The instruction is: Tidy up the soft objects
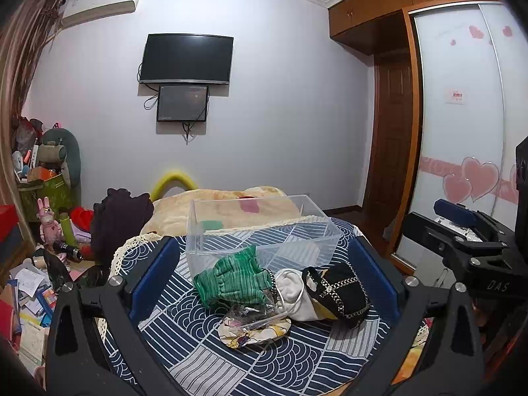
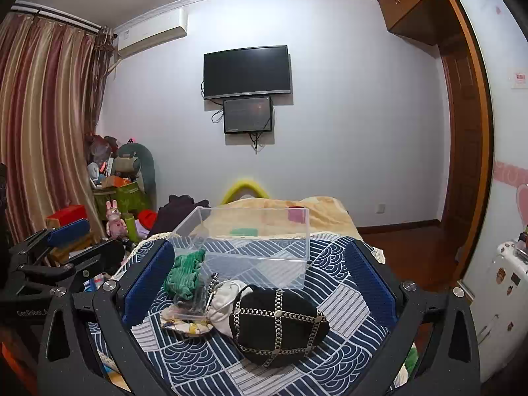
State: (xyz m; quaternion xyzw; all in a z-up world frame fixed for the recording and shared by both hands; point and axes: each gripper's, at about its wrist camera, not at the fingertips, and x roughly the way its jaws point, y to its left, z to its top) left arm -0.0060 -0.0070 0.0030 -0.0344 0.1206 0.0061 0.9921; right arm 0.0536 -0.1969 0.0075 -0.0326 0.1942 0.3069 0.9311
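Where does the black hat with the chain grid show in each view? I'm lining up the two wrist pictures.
Left wrist: the black hat lies right of centre, low, beside the white cloth.
Right wrist: the black hat sits low at centre, nearest the camera.
Shared landmark: the clear plastic box just behind the pile.
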